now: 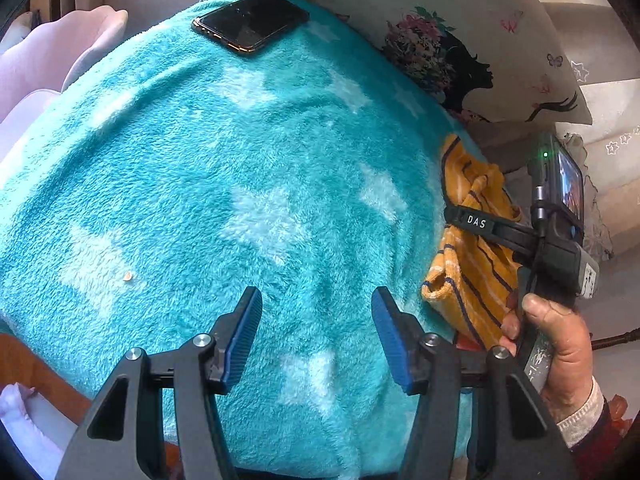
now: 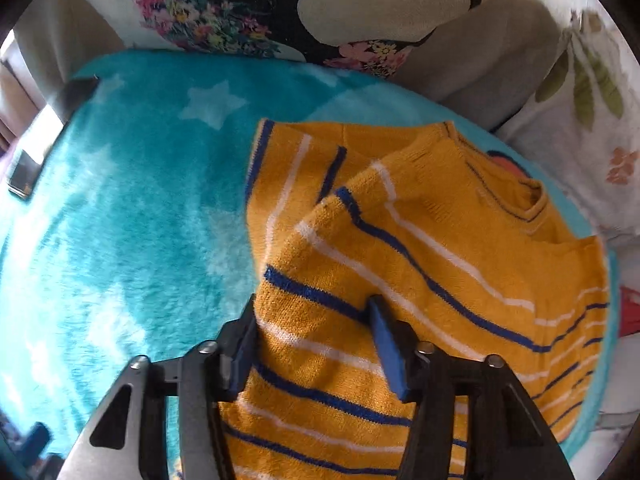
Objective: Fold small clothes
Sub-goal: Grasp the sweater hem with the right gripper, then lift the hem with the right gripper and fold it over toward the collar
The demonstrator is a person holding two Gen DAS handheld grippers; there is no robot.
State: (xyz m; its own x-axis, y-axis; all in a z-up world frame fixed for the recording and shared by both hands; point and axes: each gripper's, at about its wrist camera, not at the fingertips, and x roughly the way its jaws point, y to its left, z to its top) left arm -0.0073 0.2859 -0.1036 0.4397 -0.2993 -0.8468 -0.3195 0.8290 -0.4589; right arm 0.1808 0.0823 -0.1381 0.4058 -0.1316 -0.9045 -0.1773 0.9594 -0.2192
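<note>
A fluffy turquoise blanket with pale stars (image 1: 248,168) covers the surface. Behind it leans a cream cushion printed with a black silhouette and flowers (image 1: 460,56). A pale pink padded shape (image 1: 52,60), possibly a chair, stands beside it in daylight.

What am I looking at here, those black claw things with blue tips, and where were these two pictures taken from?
Those are hand-held grippers, one in each of a person's hands, each carrying a camera that looks along its fingers. One picture is from the left gripper, open over a turquoise star blanket with a phone on it; there you also see the person's hand holding the other tool. The other is from the right gripper, its fingers around a fold of a yellow striped sweater; whether they pinch it is unclear.
</note>
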